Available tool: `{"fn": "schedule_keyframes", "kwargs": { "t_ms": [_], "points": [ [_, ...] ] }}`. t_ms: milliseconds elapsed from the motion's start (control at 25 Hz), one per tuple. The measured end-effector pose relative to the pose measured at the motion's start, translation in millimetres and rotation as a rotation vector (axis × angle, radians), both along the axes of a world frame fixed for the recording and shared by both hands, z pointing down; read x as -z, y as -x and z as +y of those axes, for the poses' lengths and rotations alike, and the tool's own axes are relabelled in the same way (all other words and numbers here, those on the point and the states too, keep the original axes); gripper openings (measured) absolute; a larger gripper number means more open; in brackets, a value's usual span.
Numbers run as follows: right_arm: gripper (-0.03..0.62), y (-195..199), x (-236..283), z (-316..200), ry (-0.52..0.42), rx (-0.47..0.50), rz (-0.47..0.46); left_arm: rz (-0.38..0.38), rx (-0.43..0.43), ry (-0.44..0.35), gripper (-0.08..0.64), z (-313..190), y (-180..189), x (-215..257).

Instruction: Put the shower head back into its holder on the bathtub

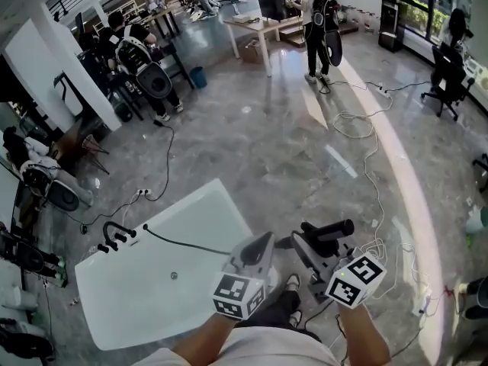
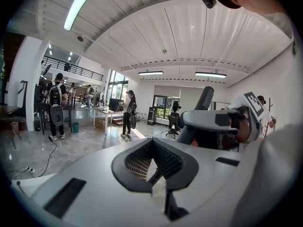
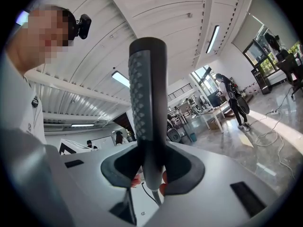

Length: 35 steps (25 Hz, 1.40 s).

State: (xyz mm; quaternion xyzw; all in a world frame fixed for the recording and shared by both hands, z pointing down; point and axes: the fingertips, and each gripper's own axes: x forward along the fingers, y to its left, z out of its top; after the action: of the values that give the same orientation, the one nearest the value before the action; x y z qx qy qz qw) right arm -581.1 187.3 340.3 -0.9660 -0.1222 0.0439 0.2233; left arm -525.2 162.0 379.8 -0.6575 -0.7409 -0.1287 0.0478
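The dark shower head (image 3: 147, 93) stands upright between the jaws of my right gripper (image 3: 147, 150), which is shut on its handle. Its black hose (image 3: 152, 194) leaves below the jaws. In the head view the shower head (image 1: 328, 229) is held over the floor, to the right of the white bathtub (image 1: 198, 219). The hose (image 1: 187, 242) runs across the tub to the black fittings (image 1: 114, 239) at its left end. My left gripper (image 1: 264, 239) hovers over the tub's right corner. Its jaws (image 2: 152, 145) are shut on nothing, and my right gripper (image 2: 208, 119) is at its right.
Cables (image 1: 366, 151) and a power strip (image 1: 141, 194) lie on the grey floor. Several people stand or sit at the back, by a white table (image 1: 255, 25). An office chair (image 1: 446, 75) is at the right. My shoes (image 1: 293, 282) are beside the tub.
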Motion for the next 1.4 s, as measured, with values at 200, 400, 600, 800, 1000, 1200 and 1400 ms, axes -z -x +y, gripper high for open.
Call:
{"fn": "schedule_keyframes", "kwargs": {
  "t_ms": [200, 400, 600, 800, 1000, 1200, 1400],
  "points": [
    [0.133, -15.9, -3.8, 40.5, 0.015, 0.032, -0.015, 0.0, 0.033, 0.016, 0.005, 43.9, -16.4, -5.0],
    [0.133, -44.7, -6.2, 86.4, 0.016, 0.062, -0.037, -0.013, 0.073, 0.024, 0.005, 87.1, -48.4, -6.1],
    [0.135, -73.0, -9.2, 120.4, -0.001, 0.103, -0.051, -0.026, 0.129, 0.018, 0.005, 109.5, -77.2, -9.0],
    [0.134, -104.5, -1.6, 135.5, 0.024, 0.182, -0.066, -0.034, 0.211, 0.007, 0.005, 120.1, -104.7, -8.6],
    [0.134, -131.1, -8.4, 159.1, 0.035, 0.287, -0.077, -0.032, 0.308, -0.007, 0.005, 142.1, -123.1, -14.5],
    [0.135, -155.4, -19.6, 193.2, 0.041, 0.401, -0.094, -0.042, 0.432, -0.019, 0.005, 173.3, -144.4, -19.1],
    [0.133, -173.0, -8.2, 229.5, 0.076, 0.515, -0.071, -0.034, 0.548, -0.017, 0.005, 202.9, -155.5, -15.2]
  ]
}}
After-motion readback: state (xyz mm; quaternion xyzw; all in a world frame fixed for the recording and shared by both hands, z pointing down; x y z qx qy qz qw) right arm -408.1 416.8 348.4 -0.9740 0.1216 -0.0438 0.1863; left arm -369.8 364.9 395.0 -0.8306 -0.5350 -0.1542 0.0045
